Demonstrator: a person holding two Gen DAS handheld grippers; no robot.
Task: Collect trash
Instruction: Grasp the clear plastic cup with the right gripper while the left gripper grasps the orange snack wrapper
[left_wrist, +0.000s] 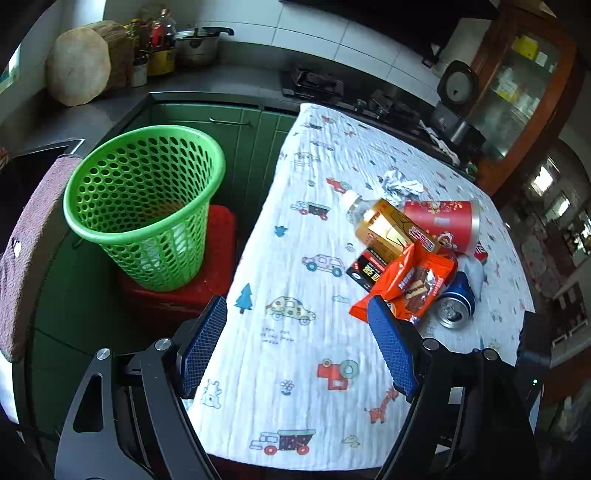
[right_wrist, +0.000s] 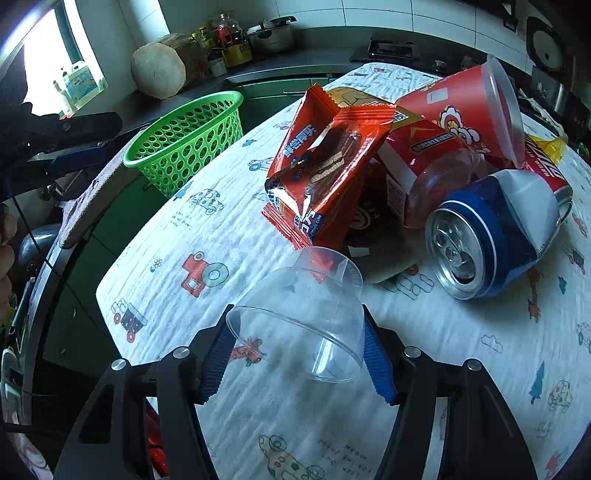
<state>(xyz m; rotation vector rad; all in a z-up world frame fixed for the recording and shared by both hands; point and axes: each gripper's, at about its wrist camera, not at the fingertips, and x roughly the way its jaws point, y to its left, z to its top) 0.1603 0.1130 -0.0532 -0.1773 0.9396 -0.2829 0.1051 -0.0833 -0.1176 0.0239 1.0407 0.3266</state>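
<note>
Jaws: our right gripper (right_wrist: 299, 354) brackets the clear plastic cup (right_wrist: 295, 317) lying on the table (right_wrist: 461, 350), grip unconfirmed (cannot tell) | left gripper (left_wrist: 295, 350) gapes empty | squeeze gently, then carry to green basket (left_wrist: 144, 192).

left claw (left_wrist: 297, 326): spread, empty | right claw (right_wrist: 299, 350): gripping
</note>
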